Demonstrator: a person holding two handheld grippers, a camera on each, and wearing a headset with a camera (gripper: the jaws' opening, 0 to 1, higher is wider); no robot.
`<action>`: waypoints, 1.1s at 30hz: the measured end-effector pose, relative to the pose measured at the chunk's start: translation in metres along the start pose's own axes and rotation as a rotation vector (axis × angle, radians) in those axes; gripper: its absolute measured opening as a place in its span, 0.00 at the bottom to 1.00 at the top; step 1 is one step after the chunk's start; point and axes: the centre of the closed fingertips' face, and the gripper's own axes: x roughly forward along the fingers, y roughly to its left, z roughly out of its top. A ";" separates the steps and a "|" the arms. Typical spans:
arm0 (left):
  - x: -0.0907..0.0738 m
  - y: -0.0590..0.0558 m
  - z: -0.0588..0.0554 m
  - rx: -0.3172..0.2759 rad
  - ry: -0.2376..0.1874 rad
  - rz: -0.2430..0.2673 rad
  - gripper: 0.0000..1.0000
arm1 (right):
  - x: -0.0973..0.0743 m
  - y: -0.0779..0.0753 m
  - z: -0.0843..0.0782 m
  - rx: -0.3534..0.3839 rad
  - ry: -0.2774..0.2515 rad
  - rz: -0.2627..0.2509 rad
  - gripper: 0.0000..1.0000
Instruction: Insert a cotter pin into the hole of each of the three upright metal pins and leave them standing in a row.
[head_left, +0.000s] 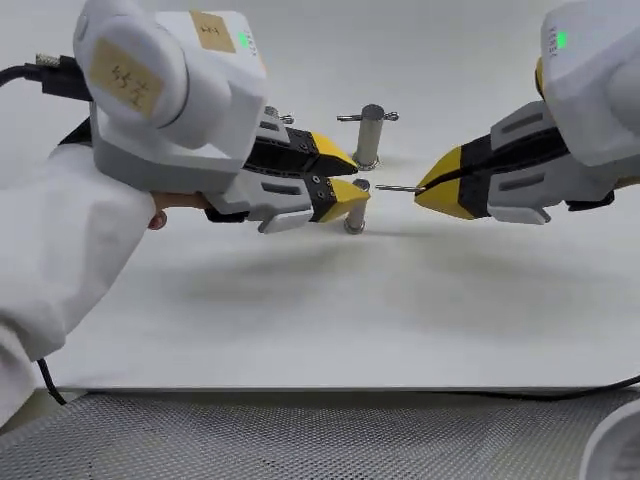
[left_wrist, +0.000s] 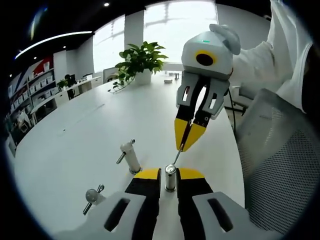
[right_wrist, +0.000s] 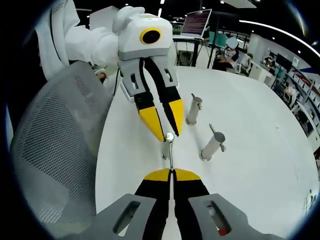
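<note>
Left hand-held gripper (head_left: 360, 180) clamped on metal pin (left_wrist: 170, 177); right hand-held gripper (head_left: 420, 188) pinches cotter pin (head_left: 398, 188) just beside.

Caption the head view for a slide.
Left gripper grips a metal pin; right gripper holds a cotter pin beside its top.

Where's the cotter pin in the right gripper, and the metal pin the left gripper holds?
cotter pin (head_left: 398, 188): head view, middle of its exposed shank.
metal pin (left_wrist: 171, 178): left gripper view, upper body between the jaws.
</note>
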 end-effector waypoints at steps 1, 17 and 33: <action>0.000 -0.001 0.000 -0.004 -0.001 -0.007 0.08 | 0.001 -0.001 0.000 -0.004 -0.002 -0.003 0.00; -0.003 -0.002 0.003 -0.002 -0.002 -0.029 0.06 | 0.006 0.000 0.006 -0.049 -0.009 0.020 0.00; -0.002 -0.001 0.002 0.011 0.006 -0.035 0.06 | 0.021 0.004 0.023 -0.119 -0.025 0.063 0.00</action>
